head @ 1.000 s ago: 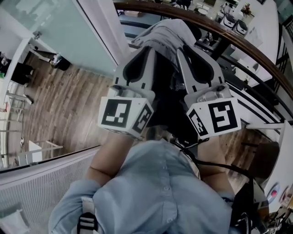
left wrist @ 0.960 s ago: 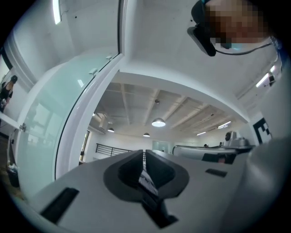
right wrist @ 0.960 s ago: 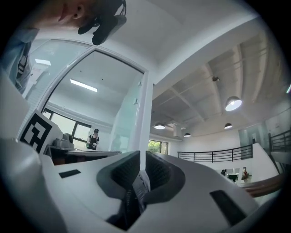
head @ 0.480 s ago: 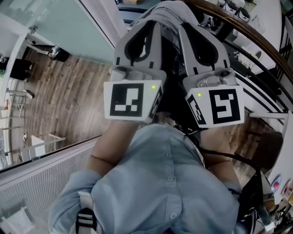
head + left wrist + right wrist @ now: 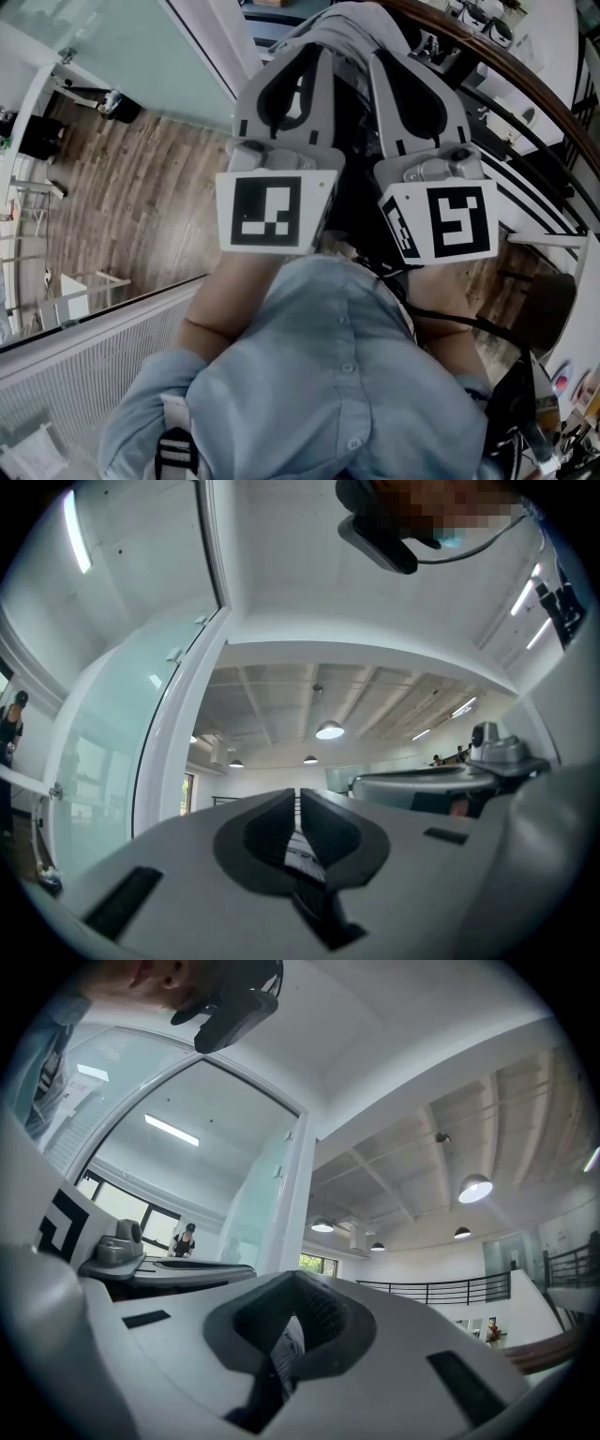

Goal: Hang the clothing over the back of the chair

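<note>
The grey clothing [image 5: 349, 21] hangs bunched at the top of the head view, in front of both grippers. My left gripper [image 5: 321, 52] is raised and shut on its cloth. In the left gripper view a striped strip of fabric [image 5: 302, 847] is pinched between the closed jaws [image 5: 298, 803]. My right gripper [image 5: 377, 56] stands close beside it. Its jaws have just been closing and now press on a fold of the grey cloth [image 5: 284, 1346], seen in the right gripper view [image 5: 292, 1314]. I cannot make out the chair's back for certain.
A curved wooden handrail [image 5: 525, 86] runs across the upper right, with black railing bars under it. A glass partition [image 5: 122, 42] stands at the left above a wood floor [image 5: 141, 206]. A white slatted panel [image 5: 84, 370] lies at the lower left. A brown seat-like shape [image 5: 546, 314] shows at the right.
Both grippers and the clothing have shifted up in the head view. The left gripper's marker cube has rolled until it faces the camera squarely. The right gripper has kept its place.
</note>
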{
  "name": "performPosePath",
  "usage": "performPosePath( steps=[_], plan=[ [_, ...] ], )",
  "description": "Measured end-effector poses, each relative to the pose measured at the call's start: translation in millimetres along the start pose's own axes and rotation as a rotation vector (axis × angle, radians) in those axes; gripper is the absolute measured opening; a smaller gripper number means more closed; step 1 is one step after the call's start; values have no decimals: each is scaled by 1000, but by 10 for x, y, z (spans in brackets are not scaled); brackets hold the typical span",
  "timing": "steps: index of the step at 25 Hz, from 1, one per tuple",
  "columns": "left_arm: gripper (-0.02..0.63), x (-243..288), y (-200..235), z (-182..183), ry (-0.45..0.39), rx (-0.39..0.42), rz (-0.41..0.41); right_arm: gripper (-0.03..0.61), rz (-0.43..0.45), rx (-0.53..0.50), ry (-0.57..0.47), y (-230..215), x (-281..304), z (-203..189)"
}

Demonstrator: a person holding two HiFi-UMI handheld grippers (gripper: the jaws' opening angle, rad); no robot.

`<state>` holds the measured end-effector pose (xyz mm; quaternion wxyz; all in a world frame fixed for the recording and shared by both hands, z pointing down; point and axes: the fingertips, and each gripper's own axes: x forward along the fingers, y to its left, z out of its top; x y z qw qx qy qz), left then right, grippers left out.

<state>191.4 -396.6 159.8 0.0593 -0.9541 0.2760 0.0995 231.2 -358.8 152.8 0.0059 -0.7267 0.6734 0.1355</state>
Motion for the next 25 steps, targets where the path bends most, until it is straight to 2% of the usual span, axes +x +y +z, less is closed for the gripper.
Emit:
performPosePath(
  steps=[25],
  plan=[
    [26, -71, 9, 6, 7, 19, 4, 11, 5, 16, 1, 72, 20, -2]
  ],
)
